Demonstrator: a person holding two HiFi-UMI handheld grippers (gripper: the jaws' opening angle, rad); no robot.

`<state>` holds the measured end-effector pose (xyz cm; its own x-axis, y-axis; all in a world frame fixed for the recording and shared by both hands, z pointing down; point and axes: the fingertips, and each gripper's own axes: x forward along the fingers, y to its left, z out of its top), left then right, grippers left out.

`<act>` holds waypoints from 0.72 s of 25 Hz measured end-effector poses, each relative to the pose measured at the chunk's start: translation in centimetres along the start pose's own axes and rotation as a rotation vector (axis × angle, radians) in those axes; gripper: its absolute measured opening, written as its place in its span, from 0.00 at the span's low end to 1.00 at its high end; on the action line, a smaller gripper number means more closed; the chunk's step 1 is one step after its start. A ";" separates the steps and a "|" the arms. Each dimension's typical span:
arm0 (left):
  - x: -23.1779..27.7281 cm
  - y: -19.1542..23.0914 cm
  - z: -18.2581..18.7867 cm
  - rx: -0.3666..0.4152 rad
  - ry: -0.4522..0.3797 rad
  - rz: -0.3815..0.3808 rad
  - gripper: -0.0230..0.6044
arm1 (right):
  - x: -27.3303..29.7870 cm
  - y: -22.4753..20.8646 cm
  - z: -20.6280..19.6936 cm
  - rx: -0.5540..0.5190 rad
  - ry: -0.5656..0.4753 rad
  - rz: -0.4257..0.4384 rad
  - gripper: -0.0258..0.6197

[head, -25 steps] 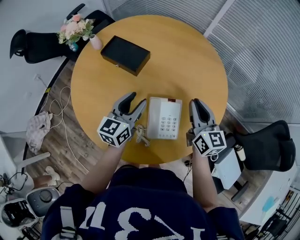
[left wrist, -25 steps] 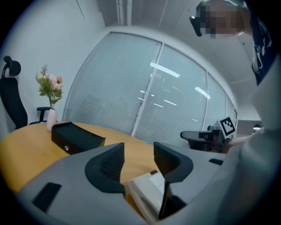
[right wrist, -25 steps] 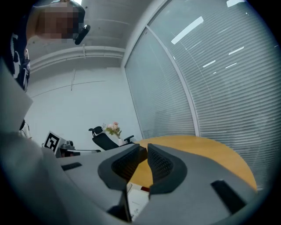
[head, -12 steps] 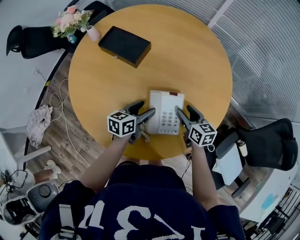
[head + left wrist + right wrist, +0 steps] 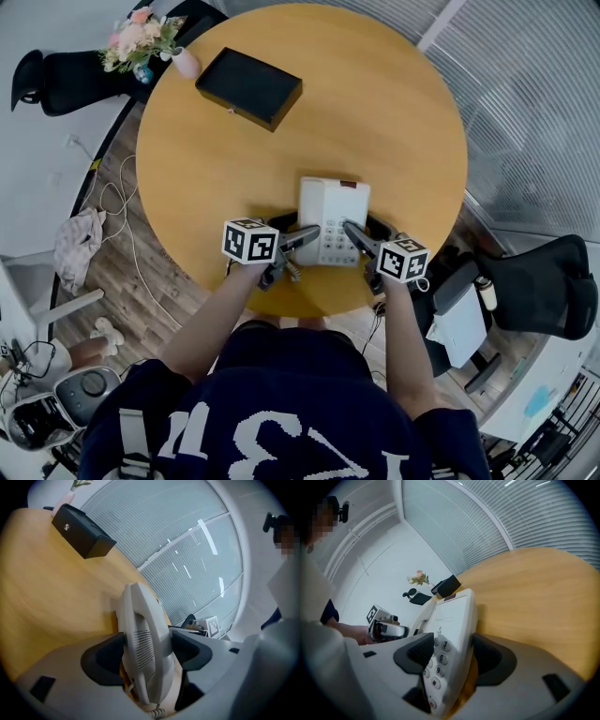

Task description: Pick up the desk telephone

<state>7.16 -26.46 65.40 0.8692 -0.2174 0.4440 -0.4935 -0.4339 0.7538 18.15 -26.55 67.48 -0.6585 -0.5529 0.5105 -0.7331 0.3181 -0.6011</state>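
- Both grippers have sunk to table height over the last second and come in on the desk telephone [image 5: 335, 199] from the person's side, one at each near corner; the phone has not shifted
- The left gripper [image 5: 298, 232] reaches in from the phone's left side, its marker cube towards the person
- Its jaws have just been opening and now stand very wide, with the white handset [image 5: 143, 637] running lengthwise between the two dark pads
- The pads sit just beside the handset's flanks; no squeeze shows, and nothing is lifted
- A coiled cord [image 5: 157, 711] hangs from the handset's near end, below the jaws
- The right gripper [image 5: 362, 231] comes in at the phone's right side
- Its jaws have likewise just been opening and are spread wide, straddling the right edge of the phone body: one pad lies over the keypad [image 5: 437, 663], the other outside the casing, beside the wood
- That gripper grips nothing yet
- The telephone lies flat, keypad up, on the round wooden table [image 5: 384, 112], close to the edge nearest the person
- A black box [image 5: 248, 87] rests well apart on the far left of the tabletop
- Flowers [image 5: 139, 39] stand just off the table's far left rim
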 end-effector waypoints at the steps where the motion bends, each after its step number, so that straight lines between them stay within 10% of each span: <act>1: 0.1 0.1 0.0 -0.006 0.008 -0.004 0.53 | 0.2 0.0 -0.1 0.001 0.005 0.005 0.42; 10: -0.2 -0.1 0.0 0.025 -0.013 0.002 0.54 | 0.0 -0.3 0.5 0.122 -0.080 -0.019 0.42; 18: -3.4 -2.6 3.7 0.213 -0.118 0.011 0.52 | -1.1 2.9 3.7 0.059 -0.200 0.018 0.39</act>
<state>5.61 -27.83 60.14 0.8673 -0.3181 0.3830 -0.4968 -0.6026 0.6246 17.36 -27.92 62.89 -0.6201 -0.6912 0.3710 -0.7067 0.2869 -0.6467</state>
